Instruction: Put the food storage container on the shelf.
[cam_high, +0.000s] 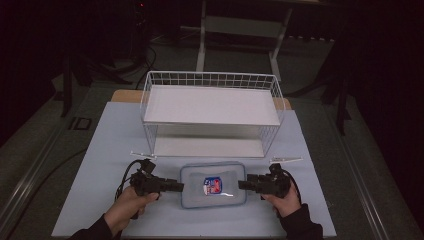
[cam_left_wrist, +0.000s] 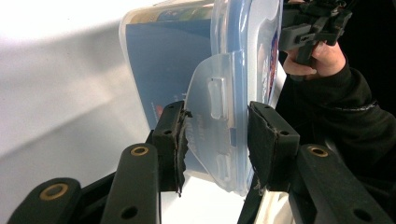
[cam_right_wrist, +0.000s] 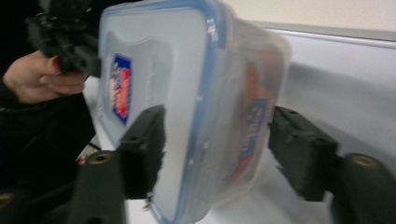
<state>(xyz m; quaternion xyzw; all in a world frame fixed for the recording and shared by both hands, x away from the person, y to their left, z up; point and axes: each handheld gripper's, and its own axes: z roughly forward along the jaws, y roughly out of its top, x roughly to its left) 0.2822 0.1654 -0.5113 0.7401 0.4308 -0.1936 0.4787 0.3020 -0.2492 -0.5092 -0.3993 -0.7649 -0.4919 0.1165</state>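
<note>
Two tongs meet at one clear plastic box (cam_high: 213, 192) with a blue-rimmed lid, which lies flat on the pale worktop (cam_high: 110, 145) just in front of a white wire shelf rack (cam_high: 212, 107); a red and blue label sits near the middle of the lid. In the high view the left tongs (cam_high: 176, 186) reach in level from the left to the box's short end, held by the person's left hand (cam_high: 127, 207); the left gripper view shows them clamped on that end, one pad pressed against the side wall below and the other against the lid's rim, with the translucent locking flap (cam_left_wrist: 215, 121) between them. The right tongs (cam_high: 243, 184) come in from the opposite short end, held by the right hand (cam_high: 285, 202) in a dark sleeve; in the right gripper view their jaws straddle the box, one pad lying close against the lid and the other standing apart from the wall on the far side, so they are not gripping; that view is blurred, and whether the near pad touches the lid I cannot tell.
</note>
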